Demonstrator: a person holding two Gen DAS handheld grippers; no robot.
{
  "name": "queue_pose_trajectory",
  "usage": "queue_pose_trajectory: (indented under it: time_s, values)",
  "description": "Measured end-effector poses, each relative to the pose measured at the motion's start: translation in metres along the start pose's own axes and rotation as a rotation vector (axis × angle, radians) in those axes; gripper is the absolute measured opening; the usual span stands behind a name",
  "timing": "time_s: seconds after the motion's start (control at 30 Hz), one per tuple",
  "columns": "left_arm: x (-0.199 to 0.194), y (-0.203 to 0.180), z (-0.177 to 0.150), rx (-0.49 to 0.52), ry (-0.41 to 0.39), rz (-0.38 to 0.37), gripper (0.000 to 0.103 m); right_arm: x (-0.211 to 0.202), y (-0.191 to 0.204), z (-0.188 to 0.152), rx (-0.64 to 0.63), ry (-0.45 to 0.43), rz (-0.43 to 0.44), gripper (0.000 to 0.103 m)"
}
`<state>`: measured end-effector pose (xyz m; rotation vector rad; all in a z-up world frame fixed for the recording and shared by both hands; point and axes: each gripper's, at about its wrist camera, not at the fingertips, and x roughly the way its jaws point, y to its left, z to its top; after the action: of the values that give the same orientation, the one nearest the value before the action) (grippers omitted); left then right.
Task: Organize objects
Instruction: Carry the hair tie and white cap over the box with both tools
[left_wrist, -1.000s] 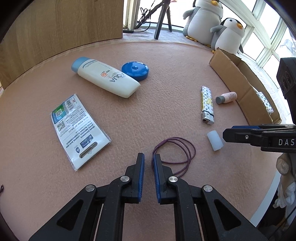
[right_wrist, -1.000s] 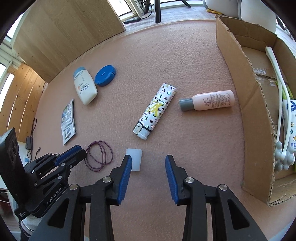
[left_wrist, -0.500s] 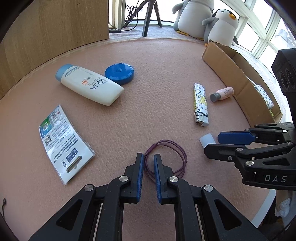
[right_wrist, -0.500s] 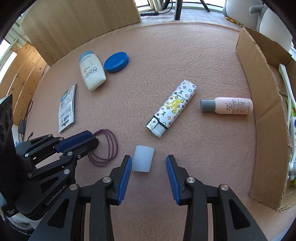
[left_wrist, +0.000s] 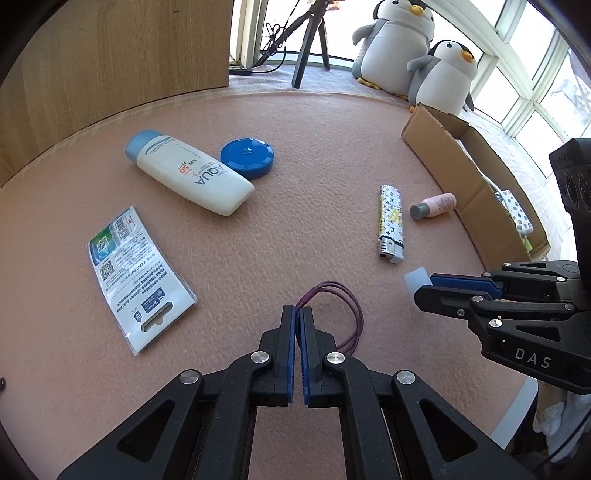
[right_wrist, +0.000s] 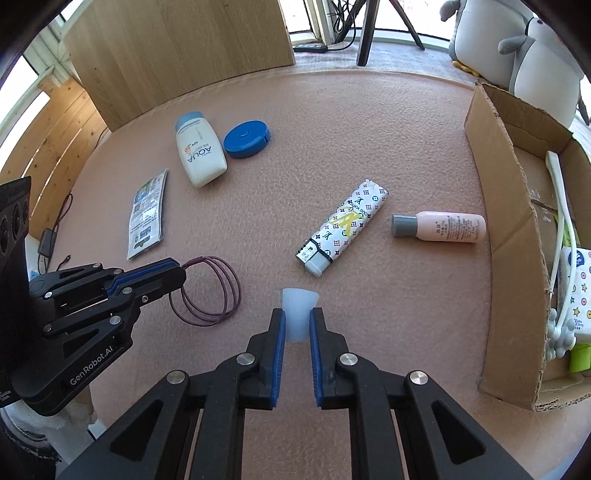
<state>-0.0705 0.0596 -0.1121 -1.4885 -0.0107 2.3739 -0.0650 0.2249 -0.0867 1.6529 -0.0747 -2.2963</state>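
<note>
Cap (right_wrist: 297, 314): translucent, on the mat, pinched between my right gripper's (right_wrist: 297, 323) pads.
Hair ties (left_wrist: 341, 314): purple loops on the mat; my left gripper (left_wrist: 298, 314) is pressed together on their bound end.
Box (right_wrist: 517, 229): cardboard, to my right, near the cap.
Technique: I lift both straight up, hold the squeeze steady, then carry them over the box wall before releasing.
</note>
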Motion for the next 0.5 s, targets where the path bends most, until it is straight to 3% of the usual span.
queue_pose_trajectory:
  time_s: [0.27, 0.5]
  values:
    - [-0.032, -0.012, 0.016, 0.0, -0.074, -0.028, 0.002, -0.048, -0.035, -0.006, 0.082, -0.086, 0.028, 0.012]
    - [-0.05, -0.054, 0.04, 0.046, -0.129, -0.085, 0.002, -0.094, -0.082, -0.012, 0.155, -0.169, -0.011, 0.012]
